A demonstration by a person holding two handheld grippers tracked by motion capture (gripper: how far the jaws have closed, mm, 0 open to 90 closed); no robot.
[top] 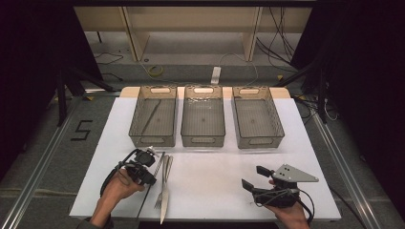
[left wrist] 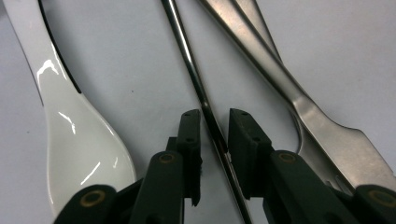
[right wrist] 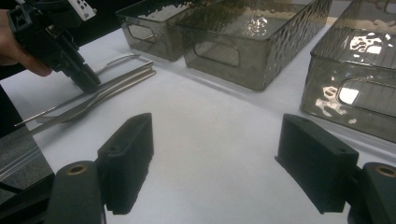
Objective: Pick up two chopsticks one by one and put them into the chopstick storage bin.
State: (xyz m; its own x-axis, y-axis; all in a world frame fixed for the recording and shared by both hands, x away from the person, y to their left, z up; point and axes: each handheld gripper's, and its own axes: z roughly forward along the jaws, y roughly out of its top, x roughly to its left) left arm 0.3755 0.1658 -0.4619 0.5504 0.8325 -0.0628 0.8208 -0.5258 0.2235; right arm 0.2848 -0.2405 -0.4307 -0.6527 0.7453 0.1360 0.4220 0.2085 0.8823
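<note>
Matte black jaws of the left gripper (left wrist: 215,135) straddle a thin, glossy metal chopstick (left wrist: 196,84) lying on the white counter (left wrist: 140,70), the pads close beside it, with a slight gap showing. Just beside it lie a smooth white ceramic spoon (left wrist: 79,140) on one side and a brushed steel knife (left wrist: 317,121) on the other. Farther off, the right gripper (top: 255,176) rests gaping and empty before three smoky, dimpled plastic bins (top: 203,119); a "5" (top: 82,130) marks the floor.
</note>
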